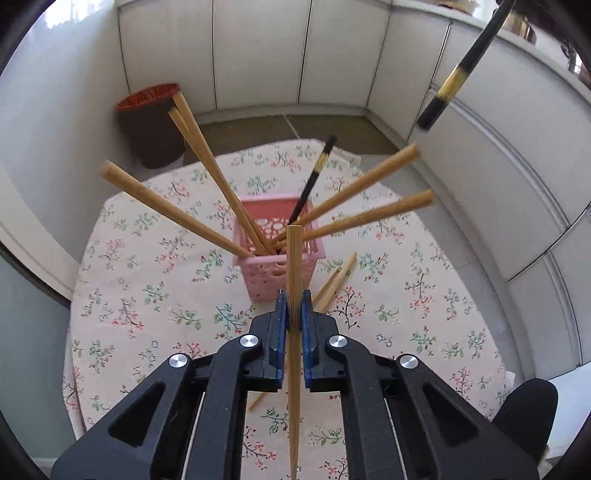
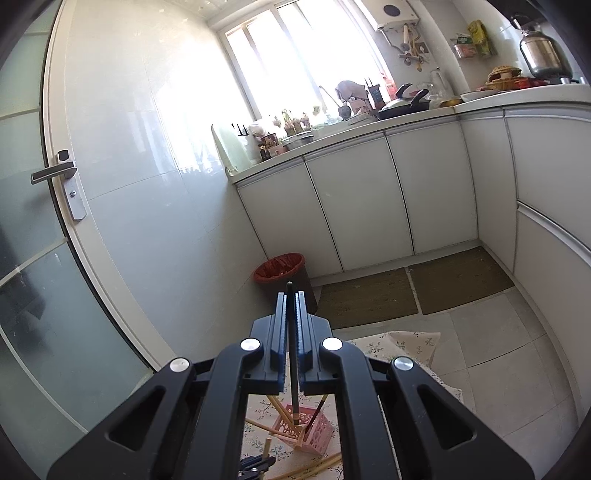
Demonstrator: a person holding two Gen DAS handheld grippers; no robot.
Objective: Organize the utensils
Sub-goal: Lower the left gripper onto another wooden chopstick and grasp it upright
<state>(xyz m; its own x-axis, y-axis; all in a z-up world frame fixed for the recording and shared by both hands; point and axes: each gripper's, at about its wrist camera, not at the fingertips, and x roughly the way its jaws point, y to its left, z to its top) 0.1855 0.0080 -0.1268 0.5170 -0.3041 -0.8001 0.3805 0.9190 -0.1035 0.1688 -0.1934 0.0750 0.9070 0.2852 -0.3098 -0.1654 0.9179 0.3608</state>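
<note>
both grippers clenched: left gripper (image 1: 294, 300) on bamboo chopstick (image 1: 294, 258) (pink basket (image 1: 258, 280) fully visible), right gripper (image 2: 291, 301) on black chopstick (image 2: 293, 354).

1. This is a home kitchen: white base cabinets (image 2: 369, 206) run in an L along 2 walls under a pale countertop (image 2: 480, 105).
2. The counter is crowded with cookware: a black frying pan (image 2: 402, 105) with a lid, a steel kettle (image 2: 541, 55), and jars and bottles by the bright window (image 2: 306, 55).
3. A wall-mounted water heater (image 2: 395, 13) hangs beside the window.
4. Glossy wall tiles, a tiled floor with 2 mats (image 2: 413, 291) and a lined waste bin (image 2: 282, 269) complete it.
5. A frosted glass door (image 2: 33, 258) with a lever handle closes the room.
</note>
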